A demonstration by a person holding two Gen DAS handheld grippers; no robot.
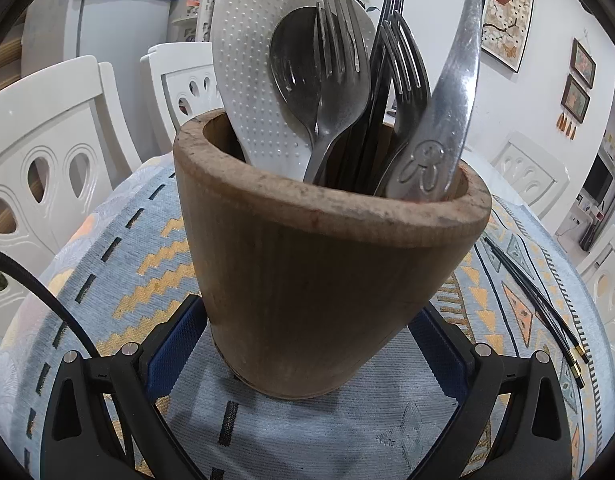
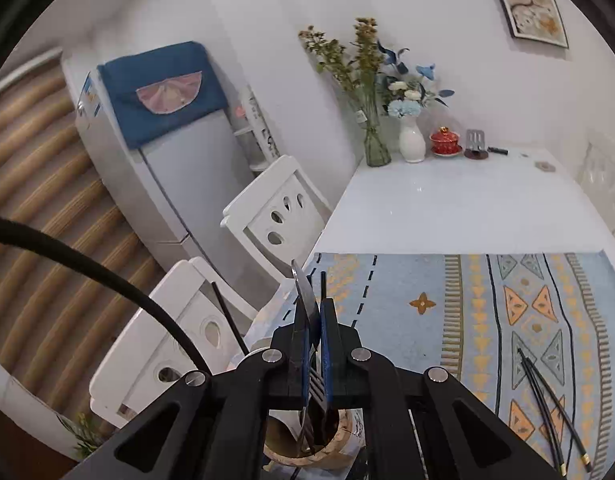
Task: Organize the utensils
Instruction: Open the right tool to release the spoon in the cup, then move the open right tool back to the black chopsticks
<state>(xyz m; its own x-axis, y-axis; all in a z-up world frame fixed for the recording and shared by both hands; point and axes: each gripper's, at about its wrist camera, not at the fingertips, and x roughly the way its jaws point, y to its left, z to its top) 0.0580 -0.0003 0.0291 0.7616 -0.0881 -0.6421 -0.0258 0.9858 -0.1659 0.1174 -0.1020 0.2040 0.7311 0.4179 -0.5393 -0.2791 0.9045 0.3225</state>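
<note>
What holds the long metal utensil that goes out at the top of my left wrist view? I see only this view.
Observer: The right tool is shut on that metal utensil, above the wooden holder.
Operator: And what stands farthest from us?
Observer: A red lidded cup, beside a white vase, at the far edge of the white table.
</note>
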